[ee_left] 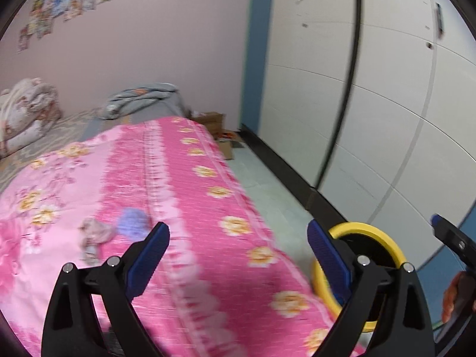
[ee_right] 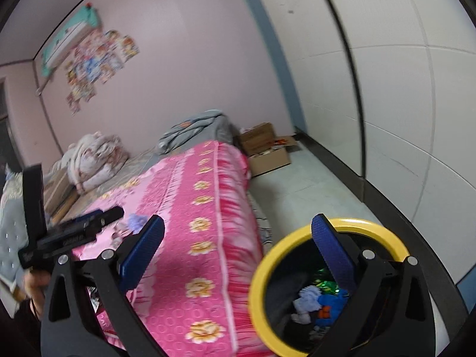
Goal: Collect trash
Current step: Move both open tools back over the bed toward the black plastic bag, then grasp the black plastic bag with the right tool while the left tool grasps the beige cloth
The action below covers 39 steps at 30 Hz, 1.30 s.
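Note:
A crumpled lilac paper ball (ee_left: 132,221) and a crumpled pinkish-grey wad (ee_left: 95,235) lie on the pink flowered bedspread (ee_left: 193,208). My left gripper (ee_left: 238,235) is open and empty above the bed, just right of the two wads. A yellow-rimmed black trash bin (ee_right: 327,285) stands on the floor beside the bed and holds blue, white and green trash (ee_right: 321,300). My right gripper (ee_right: 238,232) is open and empty, its right finger over the bin's mouth. The bin (ee_left: 367,244) also shows behind the left gripper's right finger. The lilac ball (ee_right: 136,221) shows past the right gripper's left finger.
Folded quilts (ee_right: 95,157) and a grey blanket (ee_right: 193,131) lie at the bed's far end. Open cardboard boxes (ee_right: 267,148) stand on the tiled floor (ee_right: 312,184) by the far wall. A white panelled wall (ee_right: 416,119) with black skirting runs along the right.

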Available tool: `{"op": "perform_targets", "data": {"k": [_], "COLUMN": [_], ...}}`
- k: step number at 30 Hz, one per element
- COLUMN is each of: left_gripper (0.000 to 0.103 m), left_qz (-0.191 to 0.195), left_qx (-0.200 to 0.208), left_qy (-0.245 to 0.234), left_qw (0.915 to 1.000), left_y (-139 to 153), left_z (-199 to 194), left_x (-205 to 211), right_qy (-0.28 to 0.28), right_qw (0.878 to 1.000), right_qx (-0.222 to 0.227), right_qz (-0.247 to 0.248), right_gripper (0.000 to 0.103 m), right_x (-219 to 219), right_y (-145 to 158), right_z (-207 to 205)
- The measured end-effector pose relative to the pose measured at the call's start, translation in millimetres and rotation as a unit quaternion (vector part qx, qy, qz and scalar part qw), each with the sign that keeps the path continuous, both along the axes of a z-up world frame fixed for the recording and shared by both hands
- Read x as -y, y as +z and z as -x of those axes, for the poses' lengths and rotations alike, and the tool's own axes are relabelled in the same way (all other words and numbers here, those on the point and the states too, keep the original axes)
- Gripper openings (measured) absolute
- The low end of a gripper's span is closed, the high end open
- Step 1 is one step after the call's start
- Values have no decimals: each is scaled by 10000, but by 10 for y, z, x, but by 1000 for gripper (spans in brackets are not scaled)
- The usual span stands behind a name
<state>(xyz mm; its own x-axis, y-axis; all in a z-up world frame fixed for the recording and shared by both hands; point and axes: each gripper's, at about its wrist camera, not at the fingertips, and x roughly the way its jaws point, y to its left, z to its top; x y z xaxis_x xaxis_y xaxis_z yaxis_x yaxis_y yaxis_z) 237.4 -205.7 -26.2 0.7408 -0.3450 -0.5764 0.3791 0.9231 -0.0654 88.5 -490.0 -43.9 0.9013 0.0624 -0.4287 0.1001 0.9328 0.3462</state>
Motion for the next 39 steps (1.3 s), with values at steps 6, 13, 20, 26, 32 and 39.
{"op": "perform_targets", "data": {"k": [6,13,20,26,32,39], "left_gripper": [90,90,90,90,90,88], "left_qz": [-140,-352,-544,-560,-503,-336], "left_qx": [41,-151,-332,-559,-764,-1008], "left_qy": [737,1409,1516,1473,1421,1283], "left_qw": [9972,9893,9864,9859,9856,9860], "left_y": [49,-100,-353,-587,-781,-1023], "left_z": [-267,-693,-996,-1187,-1376,-1557], "left_x": [-753,-1462,-1745,-1808,-1847,-1807], "right_qy": [655,1580,2670,3149,3370,3376], "right_qw": [9975,9859,9599,9417,9327,9318], "right_qx": [-14,-349,-574,-821,-1004,-1131], "right_qz": [277,432,632,857,798,702], "right_gripper": [95,95,95,95,95,94], "right_x": [-624,-1449,-2281,-2792,-3013,-3075], "right_y": [34,-119,-365,-570,-744,-900], "right_z": [-164,-446,-630,-780,-959,-1133]}}
